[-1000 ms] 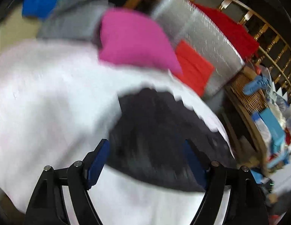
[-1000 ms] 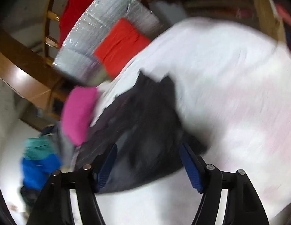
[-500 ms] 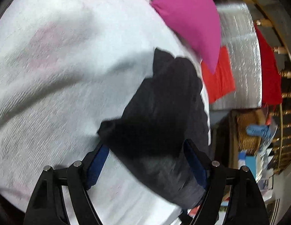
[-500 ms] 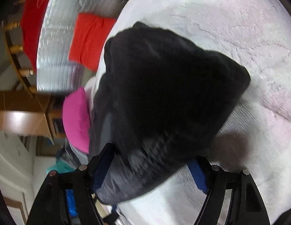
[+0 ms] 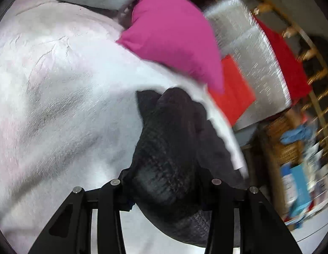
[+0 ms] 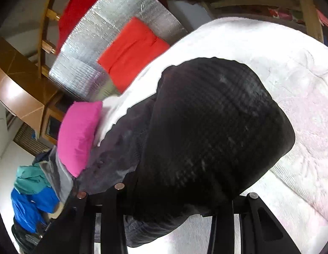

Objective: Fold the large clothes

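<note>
Now you hold the black garment [image 5: 170, 148] bunched over the white bedspread [image 5: 58, 97], your left gripper [image 5: 164, 192] and right gripper [image 6: 174, 192] each pinching a thick fold, seemingly to lift it clear of the pink pillow [image 5: 172, 33] before spreading it.

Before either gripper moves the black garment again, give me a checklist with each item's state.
1. Left gripper has black garment between its fingers: ok.
2. Right gripper has it too: ok.
3. Jaws fully shut on cloth: cannot tell, fabric hides the pads.
4. Garment flat: not ok, bunched.
5. White blanket under it: ok.
6. Pink cushion clear of the garment: cannot tell.
</note>
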`<state>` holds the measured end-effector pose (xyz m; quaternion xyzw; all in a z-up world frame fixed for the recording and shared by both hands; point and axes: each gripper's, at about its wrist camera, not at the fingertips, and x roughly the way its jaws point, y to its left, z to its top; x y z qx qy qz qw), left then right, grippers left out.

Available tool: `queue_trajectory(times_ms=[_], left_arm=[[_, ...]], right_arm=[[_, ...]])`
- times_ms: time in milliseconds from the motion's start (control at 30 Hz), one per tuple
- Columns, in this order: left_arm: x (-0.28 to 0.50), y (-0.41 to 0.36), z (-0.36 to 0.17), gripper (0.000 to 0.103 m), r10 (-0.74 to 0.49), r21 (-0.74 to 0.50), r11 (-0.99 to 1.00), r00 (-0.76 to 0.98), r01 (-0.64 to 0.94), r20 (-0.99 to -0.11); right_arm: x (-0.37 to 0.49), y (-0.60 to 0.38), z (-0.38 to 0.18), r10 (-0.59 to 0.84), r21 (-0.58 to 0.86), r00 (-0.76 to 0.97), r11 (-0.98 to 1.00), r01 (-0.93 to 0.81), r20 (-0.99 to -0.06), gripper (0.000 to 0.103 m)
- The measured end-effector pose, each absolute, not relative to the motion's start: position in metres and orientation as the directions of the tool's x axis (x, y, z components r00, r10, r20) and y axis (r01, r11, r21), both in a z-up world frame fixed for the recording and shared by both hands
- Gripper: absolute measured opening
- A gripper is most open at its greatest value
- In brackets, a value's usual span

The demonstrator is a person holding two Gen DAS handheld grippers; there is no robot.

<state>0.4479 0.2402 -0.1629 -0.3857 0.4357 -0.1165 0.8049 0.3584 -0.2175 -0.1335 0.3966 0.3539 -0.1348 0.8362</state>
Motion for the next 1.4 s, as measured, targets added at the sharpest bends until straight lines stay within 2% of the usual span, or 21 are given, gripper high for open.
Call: queue_trajectory(times_ms=[67, 167, 200, 233, 267, 367, 433, 567, 700, 767, 867, 933, 1033, 1067, 1100, 1167, 1200, 1300, 1400], left_arm=[[0.446, 0.242, -0.179, 0.049, -0.536, -0.731, 0.647, 0.552, -0.217, -0.639], [0.444, 0.252, -0.183, 0.05, -0.579, -0.777, 0.581, 0.548, -0.244, -0.604], [0.442, 0.253, -0.181, 0.05, -0.577, -0.769, 0.597, 0.544, -0.229, -0.609], [0.441, 0.252, -0.18, 0.05, -0.573, -0.76, 0.613, 0.54, -0.217, -0.616], [0.437, 0.252, -0.18, 0.05, -0.57, -0.753, 0.625, 0.538, -0.207, -0.621], [0.439, 0.256, -0.185, 0.05, -0.57, -0.742, 0.643, 0.53, -0.189, -0.629], [0.435, 0.258, -0.186, 0.05, -0.575, -0.743, 0.643, 0.523, -0.187, -0.629], [0.435, 0.253, -0.179, 0.05, -0.556, -0.719, 0.673, 0.521, -0.176, -0.648], [0.435, 0.249, -0.169, 0.058, -0.506, -0.66, 0.733, 0.516, -0.165, -0.691], [0.43, 0.252, -0.157, 0.06, -0.45, -0.608, 0.779, 0.537, -0.156, -0.713], [0.417, 0.261, -0.136, 0.065, -0.363, -0.523, 0.844, 0.589, -0.12, -0.722], [0.407, 0.265, -0.12, 0.068, -0.266, -0.438, 0.891, 0.65, -0.116, -0.712], [0.398, 0.268, -0.104, 0.072, -0.172, -0.364, 0.923, 0.716, -0.122, -0.677], [0.398, 0.267, -0.101, 0.072, -0.164, -0.358, 0.926, 0.728, -0.119, -0.665], [0.397, 0.263, -0.098, 0.073, -0.168, -0.358, 0.928, 0.742, -0.103, -0.649], [0.401, 0.252, -0.097, 0.074, -0.208, -0.374, 0.925, 0.738, -0.064, -0.642], [0.405, 0.253, -0.098, 0.074, -0.226, -0.381, 0.923, 0.732, -0.05, -0.643], [0.412, 0.232, -0.103, 0.075, -0.247, -0.357, 0.934, 0.707, -0.008, -0.662], [0.423, 0.214, -0.116, 0.079, -0.231, -0.291, 0.957, 0.646, 0.015, -0.727]], right_arm=[[0.356, -0.224, -0.148, 0.096, 0.595, 0.688, 0.597, 0.539, -0.719, 0.042], [0.348, -0.227, -0.145, 0.13, 0.625, 0.697, 0.579, 0.524, -0.705, 0.045], [0.348, -0.226, -0.145, 0.137, 0.629, 0.696, 0.574, 0.524, -0.705, 0.047], [0.345, -0.226, -0.148, 0.147, 0.634, 0.691, 0.562, 0.531, -0.708, 0.055], [0.343, -0.228, -0.152, 0.158, 0.636, 0.679, 0.548, 0.543, -0.716, 0.059], [0.339, -0.235, -0.16, 0.191, 0.669, 0.691, 0.521, 0.53, -0.697, 0.06], [0.341, -0.231, -0.159, 0.184, 0.656, 0.688, 0.542, 0.524, -0.702, 0.053], [0.336, -0.227, -0.16, 0.163, 0.623, 0.674, 0.578, 0.527, -0.721, 0.053], [0.326, -0.236, -0.161, 0.225, 0.655, 0.653, 0.526, 0.543, -0.723, 0.064], [0.316, -0.236, -0.152, 0.184, 0.61, 0.635, 0.561, 0.559, -0.75, 0.067], [0.304, -0.23, -0.124, 0.09, 0.514, 0.624, 0.664, 0.543, -0.776, 0.068], [0.289, -0.227, -0.101, -0.038, 0.404, 0.628, 0.734, 0.545, -0.777, 0.068], [0.274, -0.227, -0.075, -0.246, 0.266, 0.65, 0.767, 0.584, -0.719, 0.068], [0.273, -0.228, -0.07, -0.256, 0.274, 0.671, 0.769, 0.578, -0.696, 0.068], [0.276, -0.229, -0.067, -0.241, 0.295, 0.696, 0.778, 0.555, -0.676, 0.066], [0.292, -0.228, -0.064, -0.187, 0.314, 0.729, 0.812, 0.492, -0.658, 0.049], [0.305, -0.227, -0.065, -0.18, 0.291, 0.724, 0.831, 0.474, -0.665, 0.037], [0.334, -0.233, -0.076, -0.141, 0.31, 0.708, 0.827, 0.468, -0.692, 0.034], [0.355, -0.251, -0.1, -0.114, 0.364, 0.657, 0.756, 0.544, -0.745, 0.032]])
